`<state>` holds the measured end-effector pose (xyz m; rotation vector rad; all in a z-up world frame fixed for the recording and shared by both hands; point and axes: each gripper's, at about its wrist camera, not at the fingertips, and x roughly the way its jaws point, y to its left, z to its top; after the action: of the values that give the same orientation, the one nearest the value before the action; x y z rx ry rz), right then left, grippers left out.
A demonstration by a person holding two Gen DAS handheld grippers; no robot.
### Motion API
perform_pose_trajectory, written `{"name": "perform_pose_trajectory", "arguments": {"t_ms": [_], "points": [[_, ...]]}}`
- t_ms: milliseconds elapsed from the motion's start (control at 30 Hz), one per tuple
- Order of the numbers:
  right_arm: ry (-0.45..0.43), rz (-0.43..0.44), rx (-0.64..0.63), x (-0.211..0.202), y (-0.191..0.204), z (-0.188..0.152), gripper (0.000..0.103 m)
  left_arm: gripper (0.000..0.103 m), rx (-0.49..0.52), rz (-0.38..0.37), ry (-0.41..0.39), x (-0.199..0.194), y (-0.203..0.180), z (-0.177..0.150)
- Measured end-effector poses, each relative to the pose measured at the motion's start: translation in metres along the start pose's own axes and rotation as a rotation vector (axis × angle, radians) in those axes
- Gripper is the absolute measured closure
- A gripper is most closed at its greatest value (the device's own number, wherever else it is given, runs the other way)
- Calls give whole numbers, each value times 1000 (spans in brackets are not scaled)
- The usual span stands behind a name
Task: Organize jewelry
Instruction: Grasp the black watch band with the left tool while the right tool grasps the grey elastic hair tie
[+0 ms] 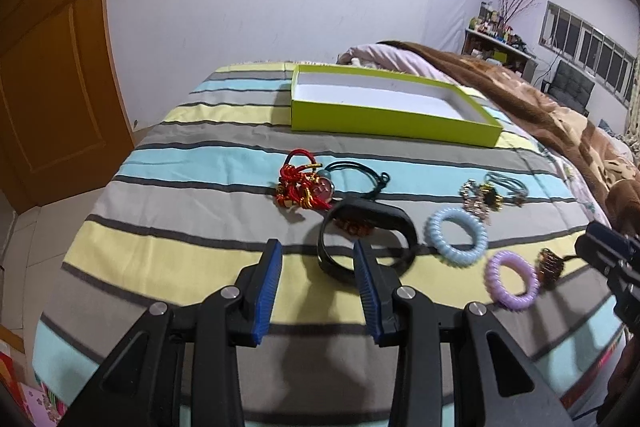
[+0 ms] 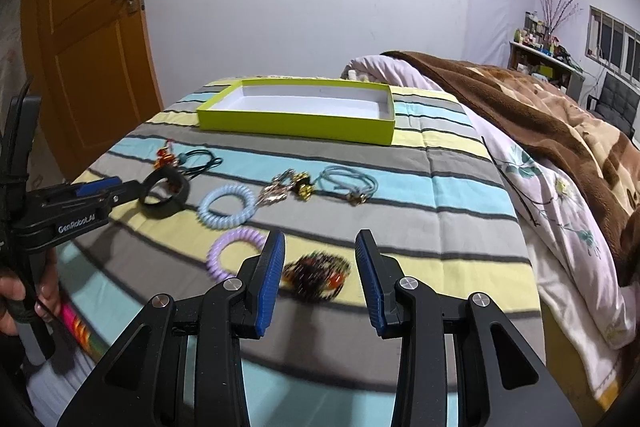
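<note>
both grippers gape wide, holding nothing. left gripper [image 1: 318,259] lines up on the black band [image 1: 366,239], right gripper [image 2: 320,249] on the brown clip [image 2: 316,273], probably both headed for the empty green box [image 1: 392,117] behind.

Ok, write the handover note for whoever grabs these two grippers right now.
Left gripper: open, empty, lined up on the black band.
Right gripper: open, empty, over the brown beaded piece.
Green box: at the far end of the striped bedspread, nothing in it.
Loose in front of it: red knot charm, blue coil tie, purple coil tie, blue cord bracelet.
Done: nothing boxed. Left: everything.
</note>
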<state>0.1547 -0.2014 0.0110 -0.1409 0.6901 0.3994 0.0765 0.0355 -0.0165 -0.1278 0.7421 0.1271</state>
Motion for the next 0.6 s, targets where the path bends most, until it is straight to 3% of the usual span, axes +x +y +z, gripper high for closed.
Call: {"name": "perform_pose_trajectory", "arguments": {"t_ms": [467,600], "points": [[179,42,9,74,-34,36,65,73,0,2,90,26,2,14],[208,47,-8,87,-33,42,65,79,7,3,109,31,0,17]]}}
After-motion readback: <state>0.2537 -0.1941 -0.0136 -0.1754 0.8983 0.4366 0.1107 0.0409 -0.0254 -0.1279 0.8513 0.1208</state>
